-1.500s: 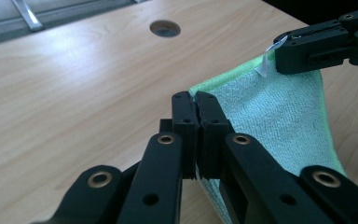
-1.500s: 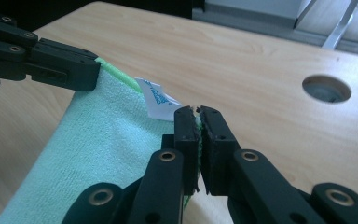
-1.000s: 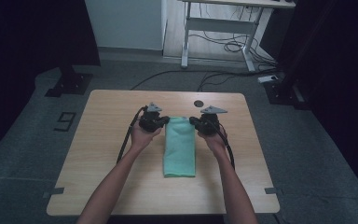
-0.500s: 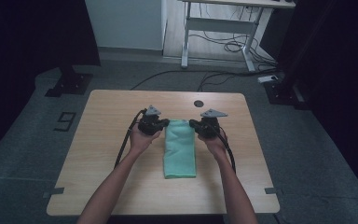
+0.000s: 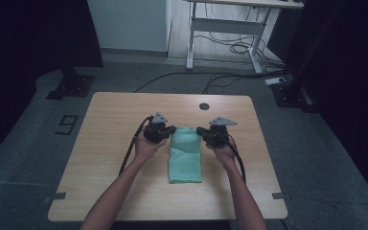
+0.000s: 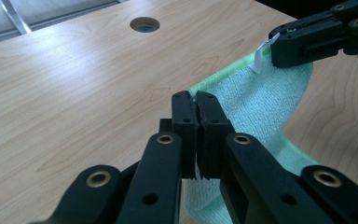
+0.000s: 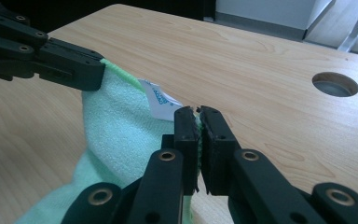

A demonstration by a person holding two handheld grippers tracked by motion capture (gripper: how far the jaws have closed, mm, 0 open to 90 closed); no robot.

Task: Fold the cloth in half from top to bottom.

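Note:
A folded mint-green towel [image 5: 186, 153] lies lengthwise in the middle of the wooden table [image 5: 105, 124]. My left gripper [image 5: 172, 129] is shut on the towel's far left corner [image 6: 196, 95]. My right gripper [image 5: 199, 130] is shut on the far right corner [image 7: 196, 122], next to a white label [image 7: 157, 99]. The far edge of the towel [image 6: 256, 93] is lifted off the table between the two grippers and sags a little. In the left gripper view the right gripper's jaws show at the upper right; in the right gripper view the left gripper's jaws show at the upper left.
A round cable hole [image 5: 203, 106] is in the table just beyond the towel. A white desk frame [image 5: 225, 33] with cables stands on the floor behind. Dark curtains flank the scene.

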